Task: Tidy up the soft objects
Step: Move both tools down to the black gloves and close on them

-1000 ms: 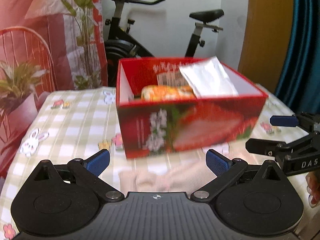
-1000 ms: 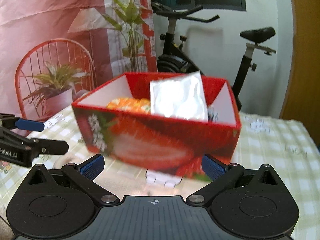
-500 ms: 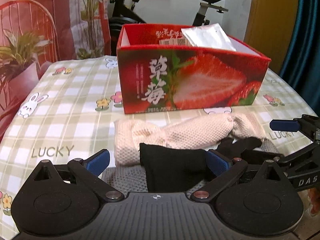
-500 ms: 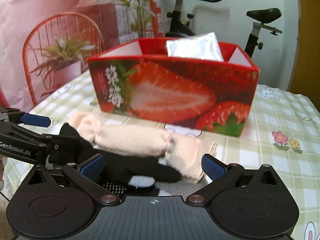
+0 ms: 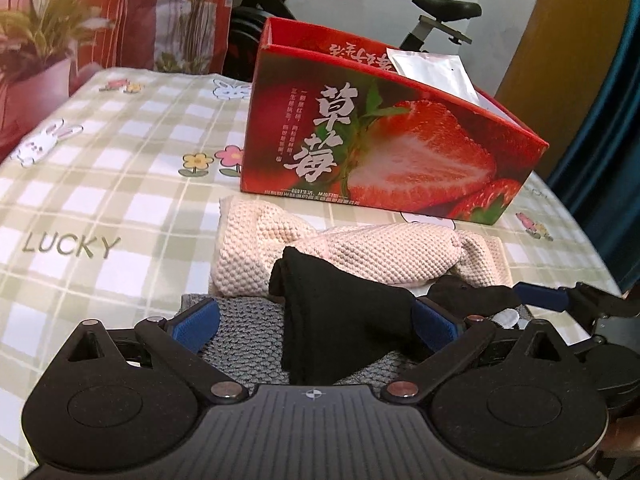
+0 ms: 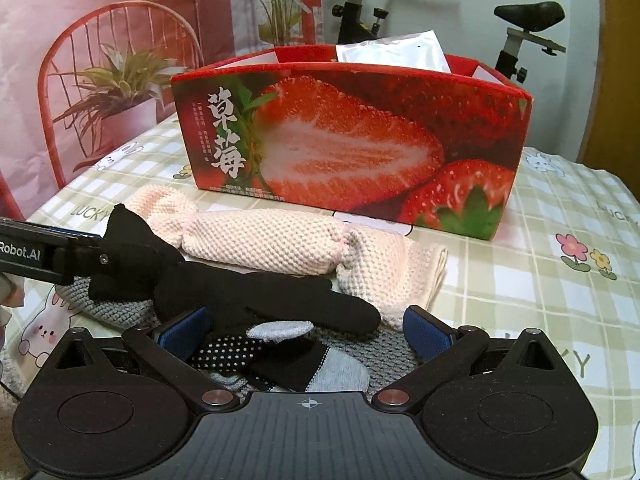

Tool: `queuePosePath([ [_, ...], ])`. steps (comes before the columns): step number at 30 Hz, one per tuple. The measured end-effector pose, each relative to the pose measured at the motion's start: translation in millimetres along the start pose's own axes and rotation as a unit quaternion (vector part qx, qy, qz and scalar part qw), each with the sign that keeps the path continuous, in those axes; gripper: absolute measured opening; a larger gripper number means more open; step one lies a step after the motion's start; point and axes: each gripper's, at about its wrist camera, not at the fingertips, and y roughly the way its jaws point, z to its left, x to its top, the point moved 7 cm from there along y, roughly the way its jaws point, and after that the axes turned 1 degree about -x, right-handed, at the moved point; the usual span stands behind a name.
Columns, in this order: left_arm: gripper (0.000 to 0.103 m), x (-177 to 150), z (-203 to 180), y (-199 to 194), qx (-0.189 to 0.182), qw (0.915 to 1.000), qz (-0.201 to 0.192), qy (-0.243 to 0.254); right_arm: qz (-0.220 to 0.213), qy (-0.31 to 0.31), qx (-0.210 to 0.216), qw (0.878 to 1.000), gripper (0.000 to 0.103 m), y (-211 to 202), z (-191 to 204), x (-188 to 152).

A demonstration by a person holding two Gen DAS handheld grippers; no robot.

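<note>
The left claw (image 5: 314, 320) and right claw (image 6: 306, 328) are both gaping wide over a black sock (image 6: 256, 300) lying on a grey cloth (image 5: 244, 334). Beyond, pink towels (image 6: 264, 242) are lying on the desk (image 5: 100, 200) before a strawberry box (image 6: 352, 136) holding a white packet (image 6: 394, 50).

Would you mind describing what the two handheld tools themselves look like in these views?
Both match. The left tool has a black ribbed plastic body, two round black housings, silver pivot screws, a small crosshair mark at the centre, and angled black fingers with blue textured pads. The right tool is the same build. Seen from the side, the left tool carries white lettering ending "Robot.AI". No cables or sleeves show.
</note>
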Motion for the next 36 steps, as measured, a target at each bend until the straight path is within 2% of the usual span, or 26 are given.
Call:
queuePosePath([
  [9, 0.103, -6, 9, 7, -0.036, 0.9988, -0.002, -0.033, 0.002, 0.020, 0.006, 1.000, 0.103, 2, -3, -3],
  [18, 0.103, -7, 8, 7, -0.038, 0.9989, -0.005, -0.025, 0.009, 0.041, 0.012, 0.999, 0.103, 4, -5, -6],
  [23, 0.102, -5, 4, -3, -0.029, 0.9995, -0.012, -0.001, 0.007, 0.023, 0.011, 1.000, 0.102, 0, -2, -5],
  [27, 0.086, -5, 0, -15, -0.036, 0.9991, -0.020, 0.013, -0.002, 0.000, 0.010, 1.000, 0.098, -6, 3, -4],
  [29, 0.078, -6, -1, -20, -0.040, 0.9989, -0.022, 0.016, -0.005, -0.005, 0.017, 1.000, 0.089, -9, 5, -3],
  [32, 0.060, -7, -4, -24, -0.058, 0.9980, -0.023, 0.014, -0.009, -0.013, 0.026, 1.000, 0.077, -13, 8, -2],
  [34, 0.057, -9, -6, -24, -0.059, 0.9978, -0.024, 0.021, -0.009, -0.016, 0.034, 0.999, 0.071, -14, 11, -1],
  [36, 0.057, -10, -6, -23, -0.058, 0.9978, -0.022, 0.022, -0.006, -0.015, 0.038, 0.999, 0.070, -14, 11, -1],
])
